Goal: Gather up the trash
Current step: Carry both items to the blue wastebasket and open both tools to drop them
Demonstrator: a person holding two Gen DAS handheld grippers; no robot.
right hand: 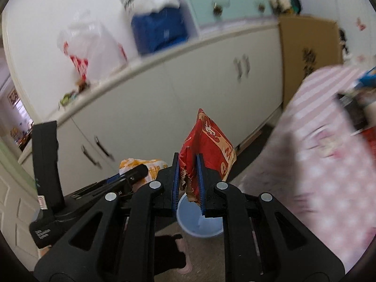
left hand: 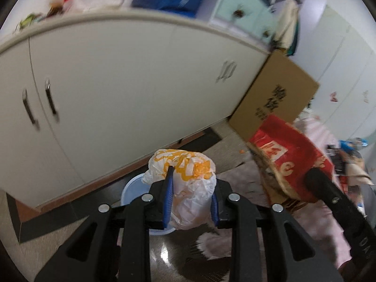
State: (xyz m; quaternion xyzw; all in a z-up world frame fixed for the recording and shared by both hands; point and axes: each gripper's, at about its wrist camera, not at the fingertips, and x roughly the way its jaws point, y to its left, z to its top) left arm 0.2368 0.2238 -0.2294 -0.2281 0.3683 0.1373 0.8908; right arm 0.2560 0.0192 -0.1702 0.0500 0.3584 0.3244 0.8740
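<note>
- Blue-padded jaws of the left gripper (left hand: 191, 188) are pinched on a crumpled white-and-orange wrapper (left hand: 185, 178), which bulges out above and below the pads.
- Red snack bag (right hand: 206, 150) stands upright between the jaws of the right gripper (right hand: 188, 183), clamped narrowly on its torn lower edge, long axis pointing up and away.
- Just below and ahead of both loads sits the pale blue bin (right hand: 199, 221) on the floor; in the left view its rim (left hand: 131, 188) shows left of and behind the wrapper, in the right view its mouth lies directly under the bag's hanging end.
- My guess: the right hand is the better lined up for a drop, the left needing a small shift leftward.
- Farther off, the white cabinet (left hand: 141, 82) and a cardboard box (left hand: 277, 94) back the scene.
</note>
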